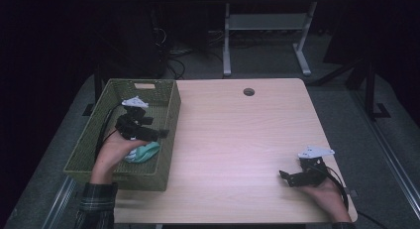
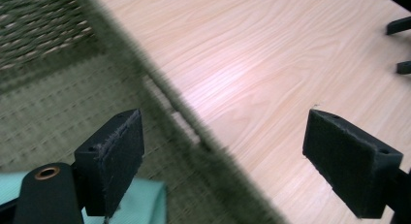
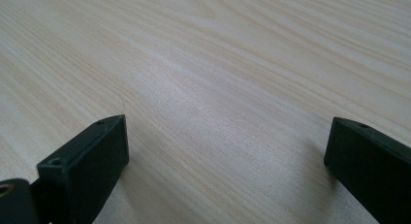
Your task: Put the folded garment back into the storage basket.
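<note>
A green woven basket (image 1: 171, 115) stands on the left part of the light wooden table (image 1: 237, 140). A mint-green cloth (image 1: 144, 152) lies inside it near the front right corner. My left gripper (image 1: 161, 134) hovers over the basket just above the cloth, pointing toward the table's middle, open and holding nothing. In the left gripper view the open left gripper (image 2: 225, 120) straddles the basket's rim (image 2: 194, 132), and the cloth (image 2: 145, 204) shows at the bottom left. My right gripper (image 1: 286, 178) rests low near the table's front right, open over bare wood (image 3: 228, 124).
A round cable hole (image 1: 248, 91) sits at the table's far middle. Behind the table stand the white legs of another desk (image 1: 227, 40), with cables on the dark floor. The right gripper's jaw tips show far off in the left gripper view (image 2: 400, 25).
</note>
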The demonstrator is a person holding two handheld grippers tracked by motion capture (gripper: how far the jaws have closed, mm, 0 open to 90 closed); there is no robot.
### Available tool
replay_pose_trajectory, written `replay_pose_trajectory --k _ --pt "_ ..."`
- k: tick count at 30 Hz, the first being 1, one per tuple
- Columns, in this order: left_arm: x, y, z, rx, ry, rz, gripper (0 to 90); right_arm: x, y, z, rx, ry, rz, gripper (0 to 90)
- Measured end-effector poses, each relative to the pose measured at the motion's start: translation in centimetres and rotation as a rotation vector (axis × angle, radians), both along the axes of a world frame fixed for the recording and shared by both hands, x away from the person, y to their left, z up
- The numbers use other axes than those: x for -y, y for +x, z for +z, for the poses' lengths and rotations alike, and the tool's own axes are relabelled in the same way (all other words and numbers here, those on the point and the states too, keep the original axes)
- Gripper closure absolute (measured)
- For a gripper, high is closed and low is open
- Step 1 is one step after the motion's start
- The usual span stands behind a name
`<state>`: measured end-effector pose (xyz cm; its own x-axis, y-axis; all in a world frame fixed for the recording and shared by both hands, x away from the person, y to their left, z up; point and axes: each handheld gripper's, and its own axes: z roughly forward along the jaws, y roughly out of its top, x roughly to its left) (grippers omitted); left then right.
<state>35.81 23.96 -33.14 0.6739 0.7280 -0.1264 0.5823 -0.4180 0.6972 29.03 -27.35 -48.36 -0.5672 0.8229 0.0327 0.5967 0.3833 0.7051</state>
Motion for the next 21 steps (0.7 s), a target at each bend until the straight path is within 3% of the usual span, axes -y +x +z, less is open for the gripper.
replay_pose_trajectory --k 7,14,21 --pt "2.7 -0.3 -0.3 0.007 0.010 -0.044 14.1 0.0 0.0 0.0 0.000 0.000 0.000 1.7" --pt "5.0 -0.8 -0.2 0.033 -0.033 -0.076 14.1 0.0 0.0 0.0 0.000 0.000 -0.001 1.7" --pt "7.8 -1.3 -1.2 0.036 -0.030 -0.116 14.1 0.0 0.0 0.0 0.000 0.000 -0.001 1.7"
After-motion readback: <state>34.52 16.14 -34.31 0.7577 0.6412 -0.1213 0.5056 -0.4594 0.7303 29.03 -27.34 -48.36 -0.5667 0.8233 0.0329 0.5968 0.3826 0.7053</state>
